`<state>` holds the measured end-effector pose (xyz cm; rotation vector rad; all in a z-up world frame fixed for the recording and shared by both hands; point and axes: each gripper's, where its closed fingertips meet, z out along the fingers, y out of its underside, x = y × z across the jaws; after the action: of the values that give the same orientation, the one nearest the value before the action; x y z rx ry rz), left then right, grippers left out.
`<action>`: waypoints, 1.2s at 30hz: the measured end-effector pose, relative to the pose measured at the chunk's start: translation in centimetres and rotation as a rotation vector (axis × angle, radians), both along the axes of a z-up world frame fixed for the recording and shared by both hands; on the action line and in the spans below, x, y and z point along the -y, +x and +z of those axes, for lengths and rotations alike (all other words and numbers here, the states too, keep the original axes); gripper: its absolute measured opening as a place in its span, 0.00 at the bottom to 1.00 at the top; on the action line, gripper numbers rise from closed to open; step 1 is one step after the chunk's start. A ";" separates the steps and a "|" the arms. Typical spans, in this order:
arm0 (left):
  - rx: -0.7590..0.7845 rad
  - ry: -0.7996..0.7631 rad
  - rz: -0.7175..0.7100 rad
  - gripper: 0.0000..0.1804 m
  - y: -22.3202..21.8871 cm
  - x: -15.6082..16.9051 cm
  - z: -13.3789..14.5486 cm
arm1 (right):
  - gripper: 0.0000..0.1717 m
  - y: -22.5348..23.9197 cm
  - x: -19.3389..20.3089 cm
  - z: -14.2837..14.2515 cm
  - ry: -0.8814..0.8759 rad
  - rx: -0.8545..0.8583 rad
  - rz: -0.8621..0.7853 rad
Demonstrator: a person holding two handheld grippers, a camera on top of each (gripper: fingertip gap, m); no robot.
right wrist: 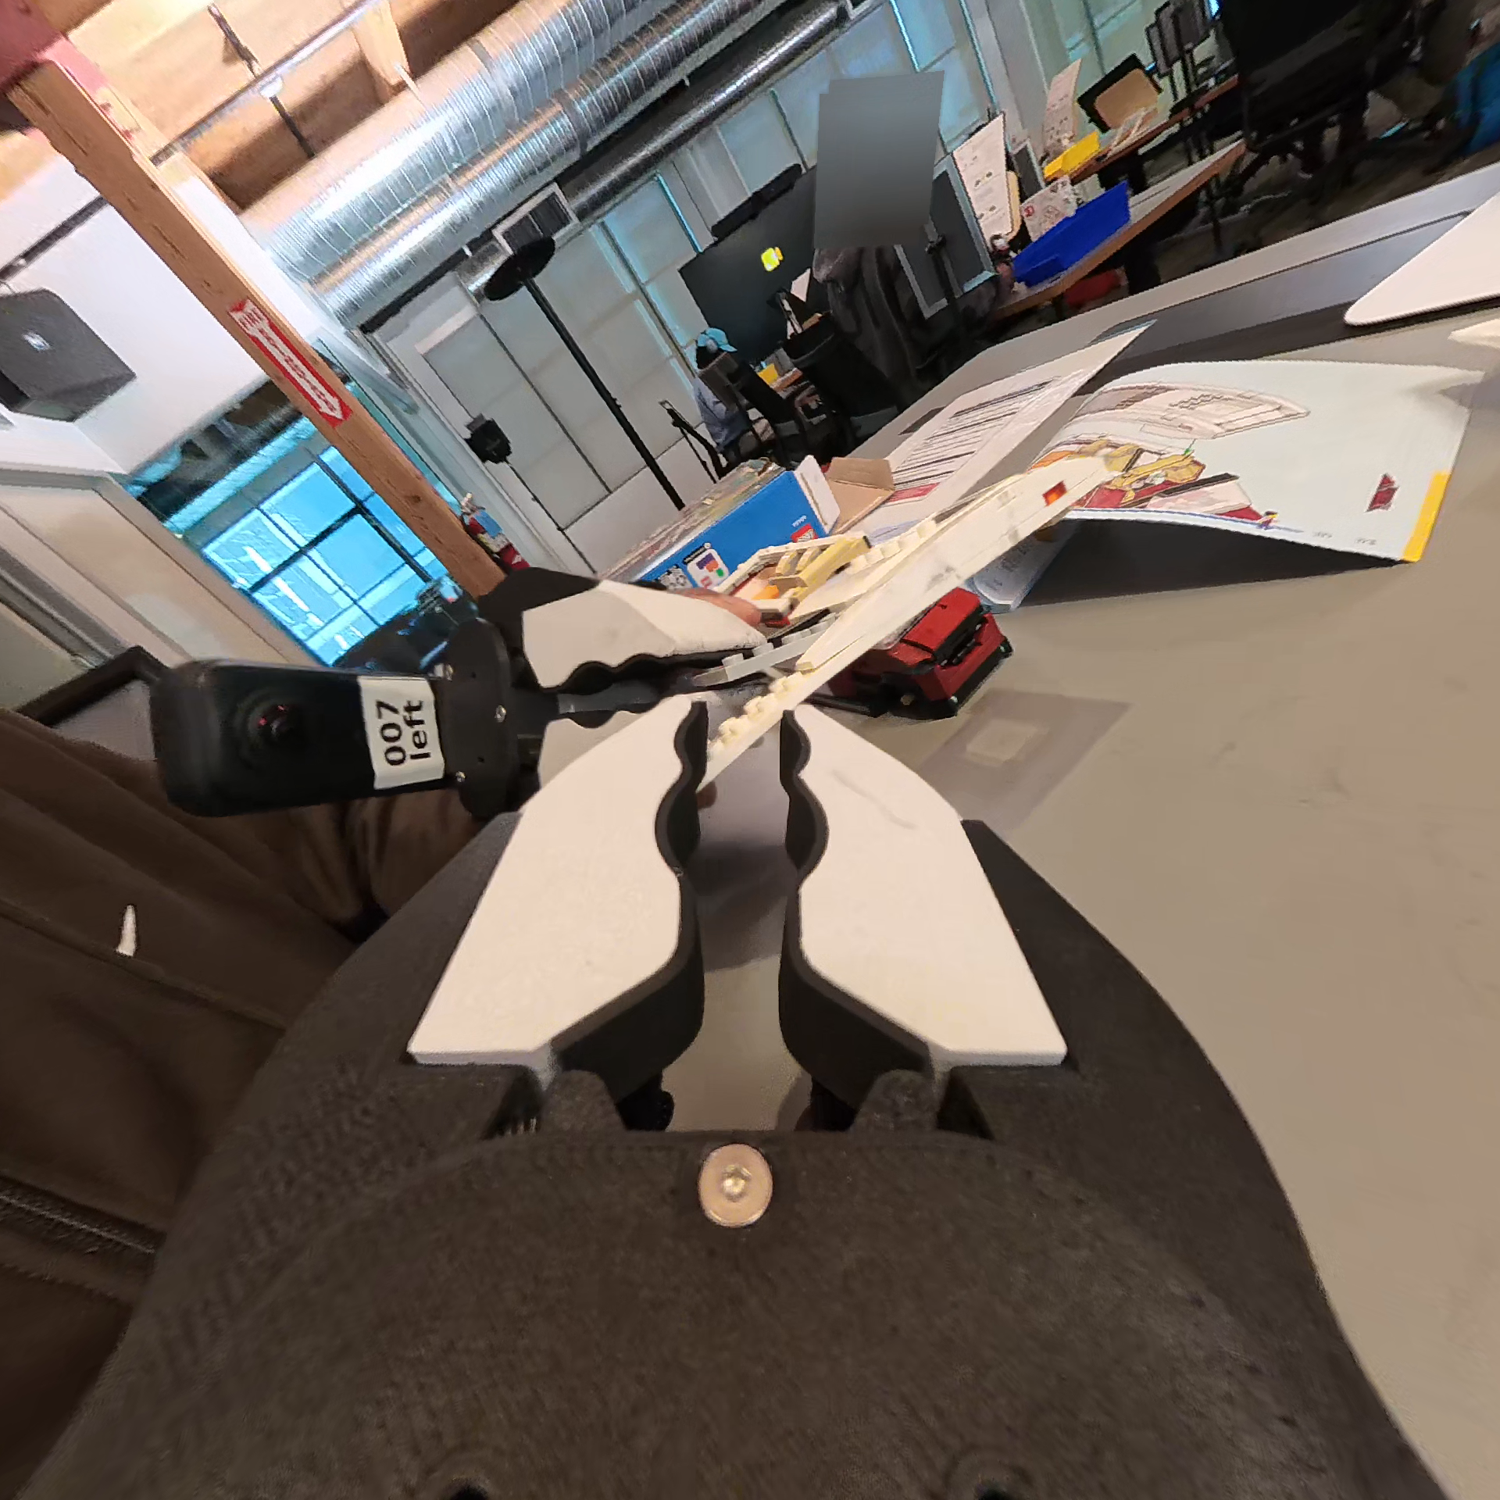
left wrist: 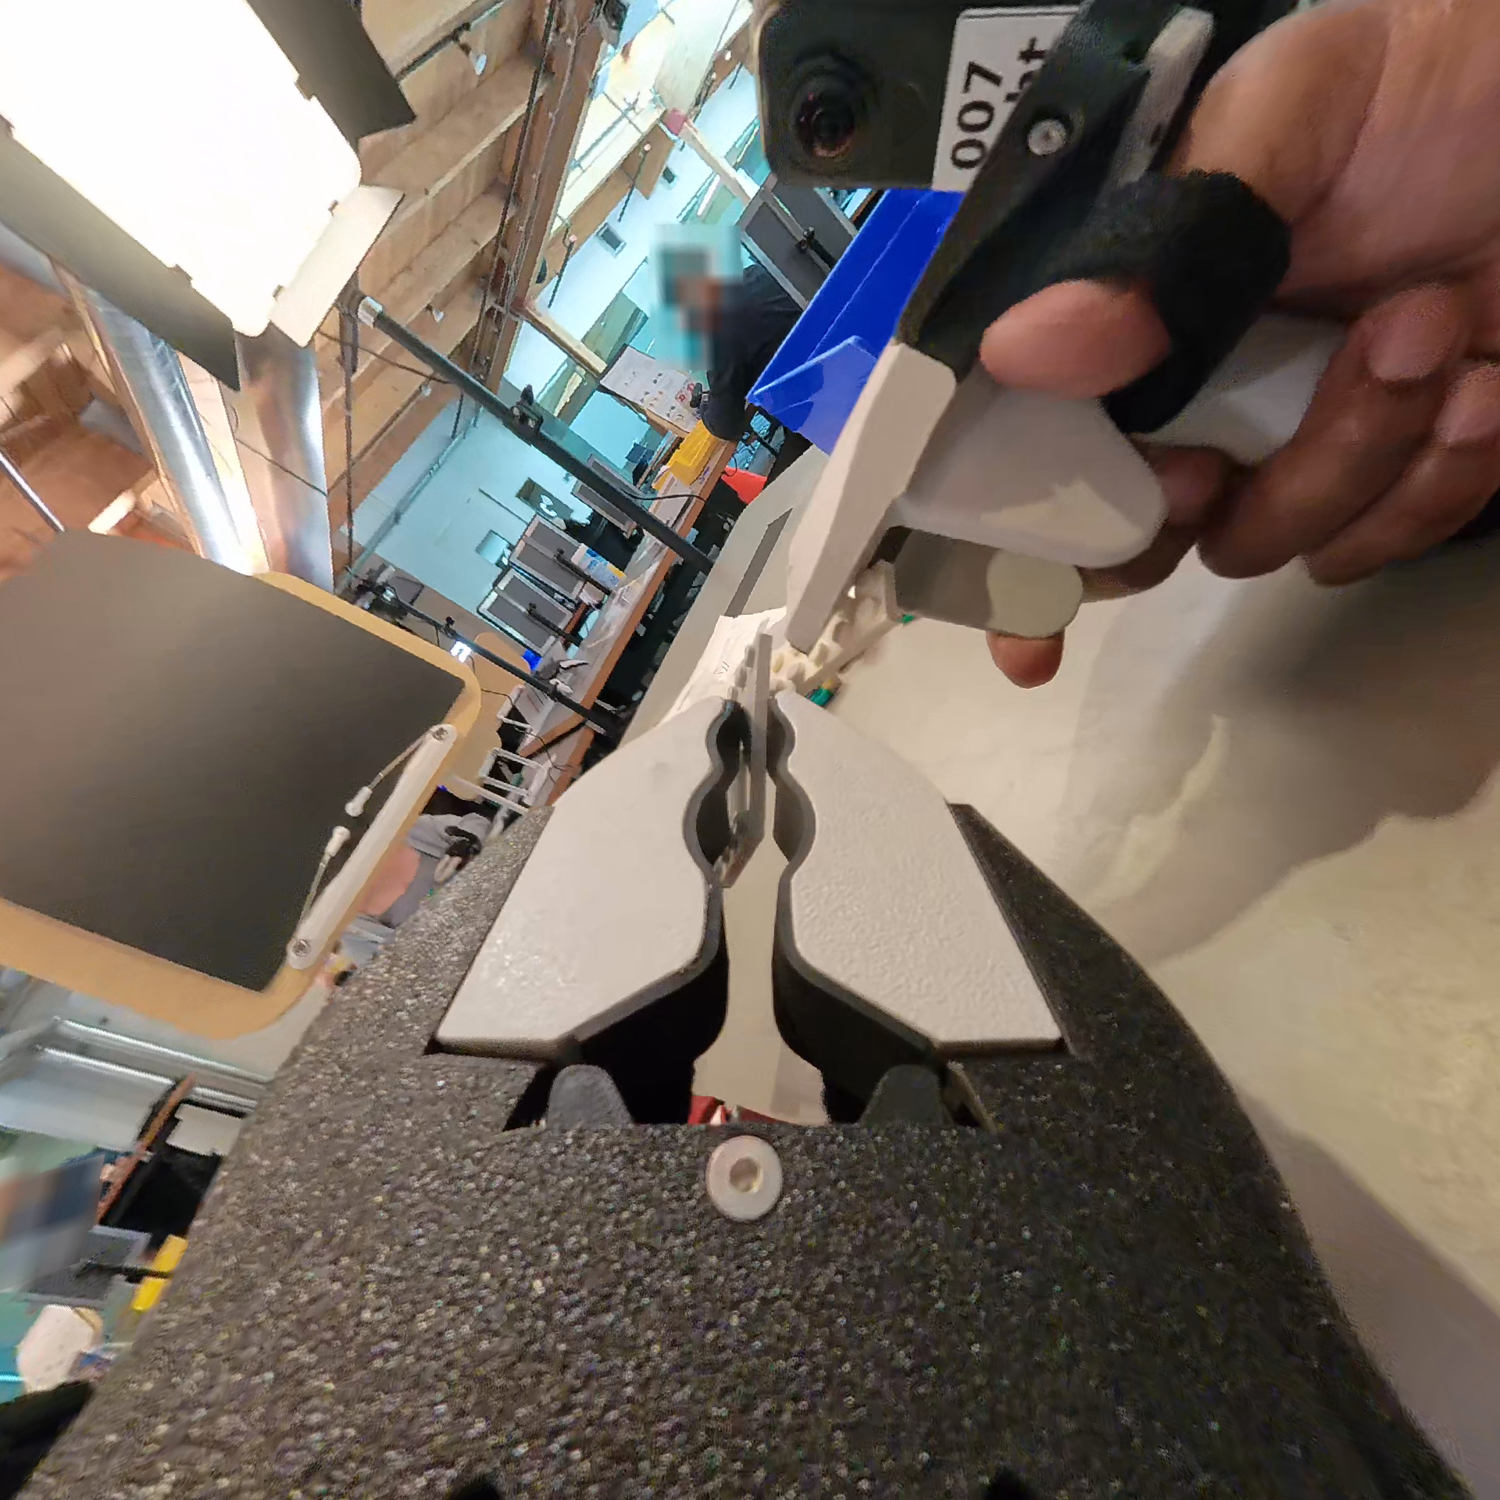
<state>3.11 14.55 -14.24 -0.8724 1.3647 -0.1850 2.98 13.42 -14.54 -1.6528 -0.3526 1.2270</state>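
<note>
My left gripper (left wrist: 759,718) is shut on a thin grey studded plate (left wrist: 760,678), seen edge-on between its pads. In the right wrist view the left gripper (right wrist: 722,661) comes in from the left and clamps that grey plate (right wrist: 751,659). The plate meets the underside of a large white brick assembly (right wrist: 933,560). My right gripper (right wrist: 743,721) is shut on the studded lower edge of that white assembly, which runs slantwise up to the right and is held above the table. In the left wrist view the right gripper (left wrist: 852,617), held by a hand, grips the white assembly (left wrist: 820,657).
An open instruction booklet (right wrist: 1217,454) lies on the grey table (right wrist: 1217,812). A blue box (right wrist: 730,536) and a red brick build (right wrist: 933,649) sit behind the assembly. A white tray (right wrist: 1428,276) is at the far right. A blue bin (left wrist: 844,325) stands behind. Only a small space, under 4 cm, lies between the two pairs of fingers.
</note>
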 end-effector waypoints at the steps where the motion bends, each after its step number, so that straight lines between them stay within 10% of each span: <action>1: -0.010 0.025 -0.004 0.03 0.0 0.1 0.0 | 0.10 0.0 0.1 0.0 -0.006 -0.008 0.008; 14: -0.161 0.457 0.051 0.02 0.1 0.6 -0.6 | 0.08 0.2 0.2 -0.4 -0.126 -0.130 0.059; 36: 0.096 0.046 0.040 0.06 0.6 0.7 1.0 | 0.07 0.8 -0.1 1.4 -0.009 -0.177 -0.010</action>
<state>3.67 13.84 -13.21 -0.8409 1.2563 -0.1620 3.74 13.50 -13.11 -1.5380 -0.2294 1.3572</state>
